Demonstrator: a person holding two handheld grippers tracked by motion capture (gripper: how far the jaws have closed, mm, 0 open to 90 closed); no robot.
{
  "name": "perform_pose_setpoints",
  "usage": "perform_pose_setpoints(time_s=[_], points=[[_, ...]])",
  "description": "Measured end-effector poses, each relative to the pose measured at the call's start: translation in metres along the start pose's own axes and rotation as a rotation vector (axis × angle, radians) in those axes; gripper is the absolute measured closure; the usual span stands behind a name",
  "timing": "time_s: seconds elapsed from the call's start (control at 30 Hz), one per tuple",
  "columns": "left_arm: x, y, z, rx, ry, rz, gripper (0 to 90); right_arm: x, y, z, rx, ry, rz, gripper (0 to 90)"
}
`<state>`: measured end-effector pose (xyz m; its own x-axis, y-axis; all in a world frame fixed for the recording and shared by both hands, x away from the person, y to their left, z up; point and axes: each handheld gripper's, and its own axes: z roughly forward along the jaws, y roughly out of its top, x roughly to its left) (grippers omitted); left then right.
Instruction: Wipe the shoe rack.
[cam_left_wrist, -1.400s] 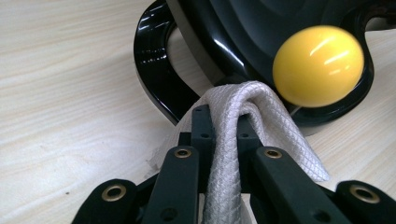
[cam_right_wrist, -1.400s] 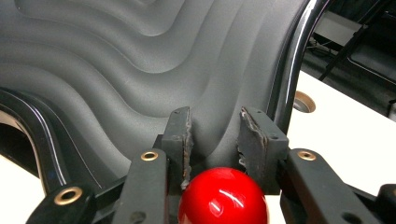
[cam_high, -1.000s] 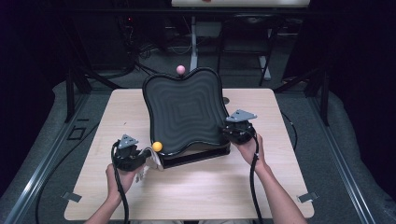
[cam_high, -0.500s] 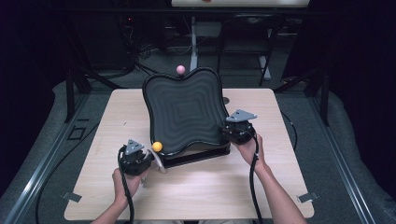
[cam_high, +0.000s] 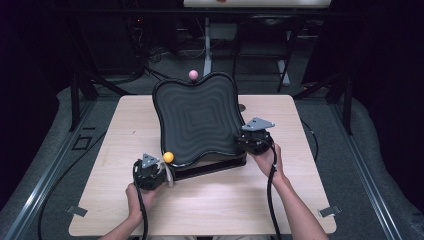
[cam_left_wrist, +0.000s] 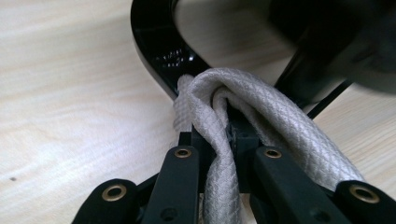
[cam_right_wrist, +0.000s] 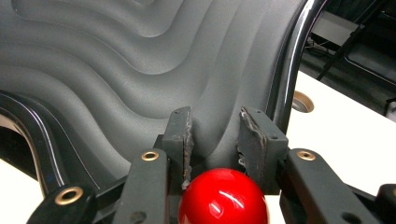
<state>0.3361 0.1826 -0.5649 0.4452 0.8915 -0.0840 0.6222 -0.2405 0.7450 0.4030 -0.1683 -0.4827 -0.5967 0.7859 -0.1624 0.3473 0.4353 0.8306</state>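
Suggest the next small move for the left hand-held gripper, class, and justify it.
Probably lift the cloth onto the black board's rim and wipe. The left hand-held gripper is shut on the cloth right at that edge, while the right hand-held gripper holds the red knob.

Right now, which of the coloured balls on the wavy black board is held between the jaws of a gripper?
The red ball, between the right gripper jaws; the yellow ball and pink ball stand free.
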Motion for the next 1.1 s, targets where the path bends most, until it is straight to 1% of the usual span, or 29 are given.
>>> perform_pose_setpoints(time_s=[0.1, 0.27, 0.4, 0.53, 0.67, 0.7, 0.87, 0.9, 0.97, 1.03, 1.1], points=[[-0.001, -0.002, 0.004, 0.007, 0.008, 0.012, 83.4, 0.000, 0.000, 0.000, 0.002, 0.000, -0.001, 64.1], [-0.001, -0.002, 0.004, 0.007, 0.008, 0.010, 83.4, 0.000, 0.000, 0.000, 0.000, 0.001, -0.003, 64.1], [0.000, -0.001, 0.003, 0.011, 0.006, 0.000, 83.4, 0.000, 0.000, 0.000, 0.001, -0.001, -0.004, 64.1], [0.002, 0.001, -0.001, 0.013, -0.014, -0.021, 83.3, 0.000, 0.000, 0.000, 0.000, 0.000, -0.002, 64.1], [0.004, 0.005, -0.008, -0.014, -0.040, -0.047, 83.2, 0.000, 0.000, 0.000, 0.001, 0.001, -0.004, 64.1], [0.004, 0.007, -0.011, -0.017, -0.041, -0.042, 83.2, 0.000, 0.000, 0.000, 0.001, 0.001, -0.005, 64.1], [0.004, 0.014, -0.023, -0.057, -0.051, -0.045, 83.0, 0.000, 0.000, 0.000, 0.002, 0.000, -0.006, 64.1], [0.004, 0.015, -0.025, -0.054, -0.052, -0.039, 83.0, 0.000, 0.000, 0.000, 0.002, 0.000, -0.006, 64.1], [0.004, 0.018, -0.028, -0.065, -0.044, -0.024, 82.7, 0.000, 0.000, 0.000, 0.003, 0.000, -0.006, 64.1], [0.005, 0.020, -0.030, -0.069, -0.044, -0.020, 82.7, 0.000, 0.000, 0.000, 0.002, 0.000, -0.006, 64.1], [0.007, 0.022, -0.034, -0.076, -0.032, -0.011, 82.6, 0.000, 0.000, 0.000, 0.002, 0.001, -0.006, 64.1]])
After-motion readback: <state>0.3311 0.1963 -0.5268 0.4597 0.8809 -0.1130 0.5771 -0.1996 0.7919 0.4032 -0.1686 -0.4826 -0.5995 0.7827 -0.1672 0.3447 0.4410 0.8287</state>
